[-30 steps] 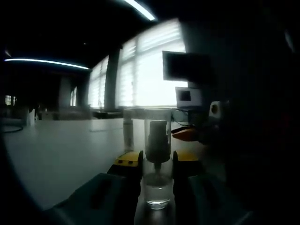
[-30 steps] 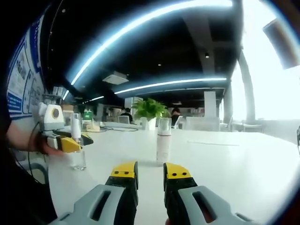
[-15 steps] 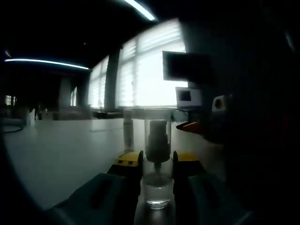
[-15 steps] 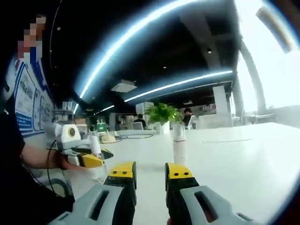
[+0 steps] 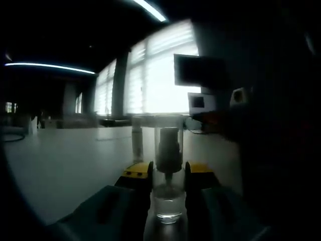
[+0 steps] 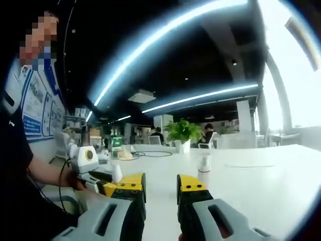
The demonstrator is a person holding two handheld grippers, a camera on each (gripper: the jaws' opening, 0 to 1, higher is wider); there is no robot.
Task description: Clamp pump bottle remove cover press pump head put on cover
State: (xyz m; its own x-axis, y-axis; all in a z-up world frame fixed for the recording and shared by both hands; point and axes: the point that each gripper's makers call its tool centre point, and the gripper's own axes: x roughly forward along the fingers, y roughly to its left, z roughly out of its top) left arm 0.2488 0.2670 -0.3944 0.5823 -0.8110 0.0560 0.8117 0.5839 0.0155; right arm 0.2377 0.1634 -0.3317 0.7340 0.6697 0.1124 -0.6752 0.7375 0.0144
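**Left claw holds the pump bottle on the bench**

Here, in the left gripper view, the left claw is clenched around a small clear pump bottle. The two yellow-tipped jaws press on the bottle from both sides. The bottle stands upright on the white bench. A little clear liquid sits in the bottom of it. The pump head is inside a clear cover, and the cover is on the bottle. Far behind, there are bright windows and a dark screen. The right claw comes in from the right, up near the top of the bottle. It is dark there, so I cannot tell if it touches the cover.

In the right gripper view, the right claw has its two jaws apart, with a gap between them and nothing in the gap. To the left, a person's hand holds the left claw, and the top of the pump bottle sticks up from it, just beside the right claw's left jaw. Farther away on the bench stands a small white bottle, well apart from the claws. A green plant sits at the far end, and long lights run across the dark ceiling.
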